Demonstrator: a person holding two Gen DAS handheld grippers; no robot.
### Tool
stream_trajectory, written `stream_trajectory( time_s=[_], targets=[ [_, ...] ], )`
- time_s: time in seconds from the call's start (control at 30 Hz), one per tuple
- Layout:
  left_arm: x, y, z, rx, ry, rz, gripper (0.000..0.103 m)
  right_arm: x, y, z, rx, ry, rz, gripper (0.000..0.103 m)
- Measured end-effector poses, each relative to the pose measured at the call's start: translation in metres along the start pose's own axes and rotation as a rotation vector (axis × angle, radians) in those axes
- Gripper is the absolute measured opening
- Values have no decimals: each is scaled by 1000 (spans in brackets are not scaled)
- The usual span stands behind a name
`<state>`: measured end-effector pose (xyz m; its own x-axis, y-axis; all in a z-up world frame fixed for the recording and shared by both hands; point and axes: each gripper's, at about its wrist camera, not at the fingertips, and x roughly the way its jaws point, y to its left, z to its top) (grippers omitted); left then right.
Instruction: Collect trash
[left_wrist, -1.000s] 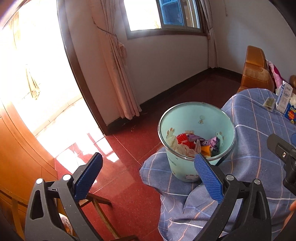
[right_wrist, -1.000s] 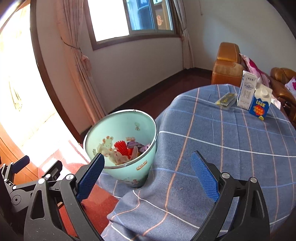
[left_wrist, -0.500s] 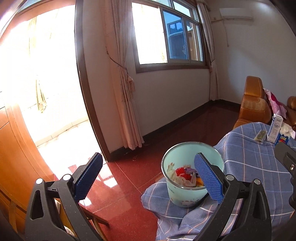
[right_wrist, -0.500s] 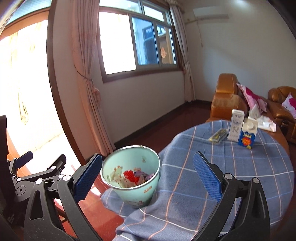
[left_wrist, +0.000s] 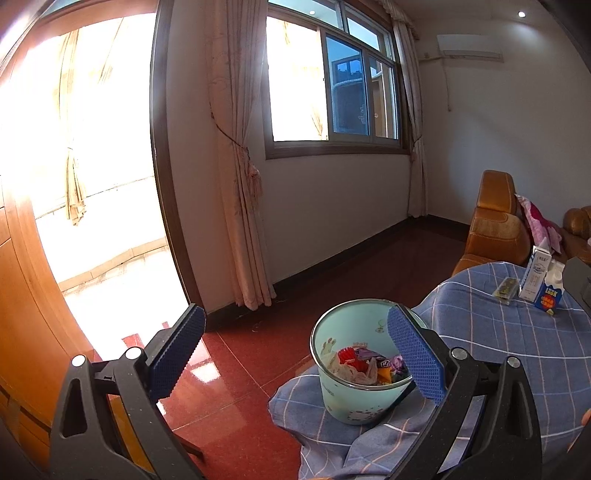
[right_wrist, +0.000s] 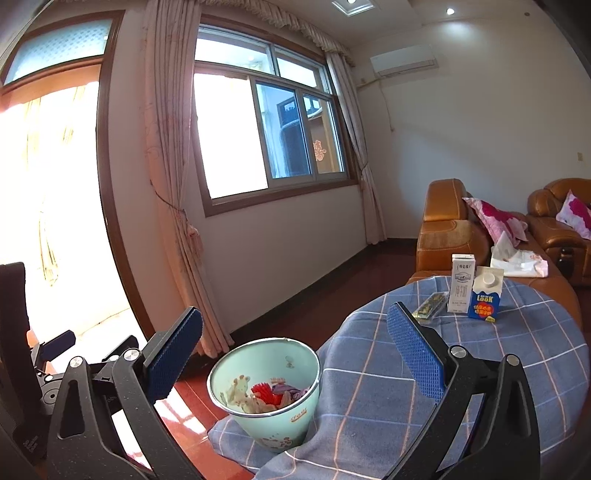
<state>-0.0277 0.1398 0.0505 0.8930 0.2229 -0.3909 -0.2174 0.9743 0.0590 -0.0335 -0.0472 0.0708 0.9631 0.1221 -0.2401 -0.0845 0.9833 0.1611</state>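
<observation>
Nearest the cameras, the left gripper (left_wrist: 295, 352) stands with its jaws wide apart and nothing between its blue pads; the right gripper (right_wrist: 295, 350) likewise stands fully spread and empty, its jaws having just been opening. Taking the bin (right_wrist: 264, 393) as the reference: it is a pale green pail, upright, sitting at the near left edge of the table (right_wrist: 480, 373) on a fold of the blue checked cloth (left_wrist: 498, 354) that drapes down toward the red floor (left_wrist: 258, 354). Inside the bin lies the trash (right_wrist: 269, 397): crumpled wrappers, a red piece, purple and orange scraps, filling only its lower part. Neither gripper touches the bin; in the left view the right-hand pad merely overlaps its rim. Beyond the bin and to its right, well apart from it on the far side of the table, lie a flat dark packet (right_wrist: 430, 304), a tall white carton (right_wrist: 461, 283) and, just beside that, a blue carton (right_wrist: 485, 299). Behind these stand orange sofas (right_wrist: 447, 229) with pink cushions. Farther behind the bin are a curtain (left_wrist: 240, 177) and a window (right_wrist: 266, 129).
</observation>
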Motion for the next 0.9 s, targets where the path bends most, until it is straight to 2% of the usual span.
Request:
stream_trajectory(
  time_s=[0.9],
  targets=[
    [-4, 0, 2, -5, -12, 0, 97, -3, 1, -1, 8, -10, 1, 98]
  ],
)
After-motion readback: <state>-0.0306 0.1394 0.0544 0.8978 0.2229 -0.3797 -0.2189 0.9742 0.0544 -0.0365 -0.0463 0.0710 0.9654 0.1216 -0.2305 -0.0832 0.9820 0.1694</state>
